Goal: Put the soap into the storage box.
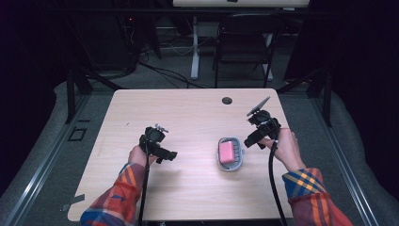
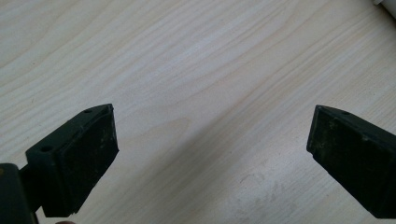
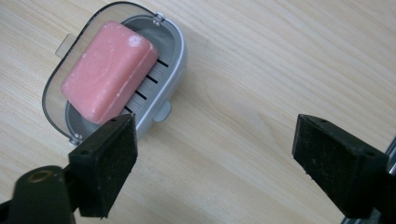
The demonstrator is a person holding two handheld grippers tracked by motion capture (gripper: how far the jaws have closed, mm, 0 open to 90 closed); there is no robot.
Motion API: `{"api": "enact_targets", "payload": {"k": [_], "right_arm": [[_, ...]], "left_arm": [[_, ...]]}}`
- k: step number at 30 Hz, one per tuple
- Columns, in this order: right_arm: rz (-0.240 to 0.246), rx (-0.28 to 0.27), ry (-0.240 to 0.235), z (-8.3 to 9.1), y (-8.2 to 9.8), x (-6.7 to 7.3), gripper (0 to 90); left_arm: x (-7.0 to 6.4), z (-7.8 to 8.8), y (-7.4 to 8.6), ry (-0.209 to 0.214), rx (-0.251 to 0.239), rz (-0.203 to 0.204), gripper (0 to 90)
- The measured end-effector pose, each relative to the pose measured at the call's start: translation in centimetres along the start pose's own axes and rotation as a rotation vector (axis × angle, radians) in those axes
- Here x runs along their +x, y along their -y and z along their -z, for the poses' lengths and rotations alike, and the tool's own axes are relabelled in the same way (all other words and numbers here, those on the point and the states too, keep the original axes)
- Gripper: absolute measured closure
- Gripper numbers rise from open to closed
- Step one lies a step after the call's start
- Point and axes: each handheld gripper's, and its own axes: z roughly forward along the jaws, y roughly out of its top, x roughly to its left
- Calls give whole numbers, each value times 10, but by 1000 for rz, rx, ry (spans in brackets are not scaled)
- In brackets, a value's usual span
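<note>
A pink bar of soap (image 1: 227, 151) (image 3: 108, 71) lies in a grey soap dish (image 1: 230, 165) (image 3: 171, 60) right of the table's middle. My right gripper (image 1: 251, 139) (image 3: 215, 158) hovers just right of the dish, open, with nothing between its jaws. Well left of the dish, my left gripper (image 1: 168, 155) (image 2: 212, 154) is held over bare wood, open and empty too.
The pale wooden table (image 1: 188, 117) has a round cable hole (image 1: 227, 100) near its far edge. A black chair (image 1: 244, 42) and a white desk leg (image 1: 195, 47) stand beyond the table. A white object's corner (image 2: 387, 5) shows in the left gripper view.
</note>
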Motion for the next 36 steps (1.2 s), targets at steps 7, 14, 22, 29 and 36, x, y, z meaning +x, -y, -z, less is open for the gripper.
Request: {"api": "enact_targets", "payload": {"k": [7,14,22,29,36], "right_arm": [[-16,-22,2,8,16,-12,69],[-24,-22,10,9,36,-22,36],[-42,-39,13,4,66,-37,9],[-66,-33,-6,-19,99,-50,0],[-15,30,-55,-47,118,-50,0]], "left_arm": [[0,0,0,-3,1,-1,18],[0,0,0,-3,1,0,19],[-1,0,0,-7,1,-4,18],[-1,0,0,-8,4,-7,18],[-2,-1,-1,-8,11,-15,19]]}}
